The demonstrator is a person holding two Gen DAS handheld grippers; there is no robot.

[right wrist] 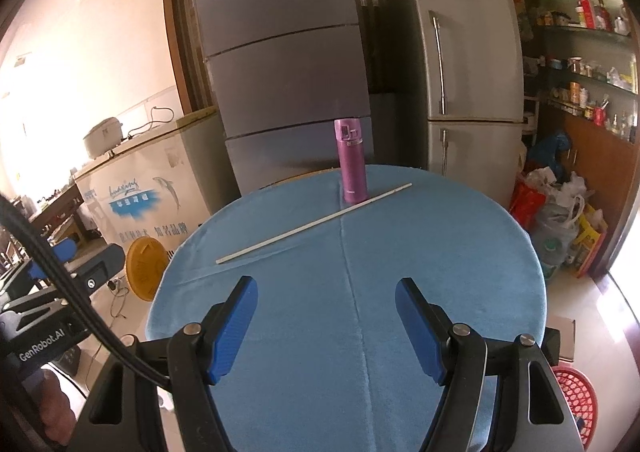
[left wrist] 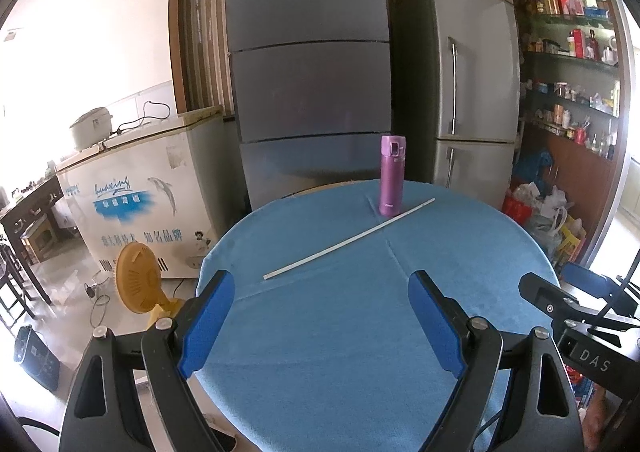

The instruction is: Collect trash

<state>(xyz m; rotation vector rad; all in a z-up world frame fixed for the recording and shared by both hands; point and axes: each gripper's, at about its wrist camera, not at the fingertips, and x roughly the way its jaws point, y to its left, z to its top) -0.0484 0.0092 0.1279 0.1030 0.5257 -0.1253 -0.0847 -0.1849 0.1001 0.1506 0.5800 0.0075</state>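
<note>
Both tools (left wrist: 322, 316) (right wrist: 326, 322) agape — level over tablecloth (right wrist: 360, 252)

A home kitchen. Two refrigerators (left wrist: 464, 92) stand by a chest freezer (left wrist: 136, 204). Pantry shelves (left wrist: 572, 64) hold jars.

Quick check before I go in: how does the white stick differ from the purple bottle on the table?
The white stick lies flat and diagonal across the blue tablecloth; the purple bottle stands upright near the far edge. The stick is thin and long, the bottle thick and capped. Both sit on the cloth, ahead of the open left tool and right tool, ungrasped.
</note>
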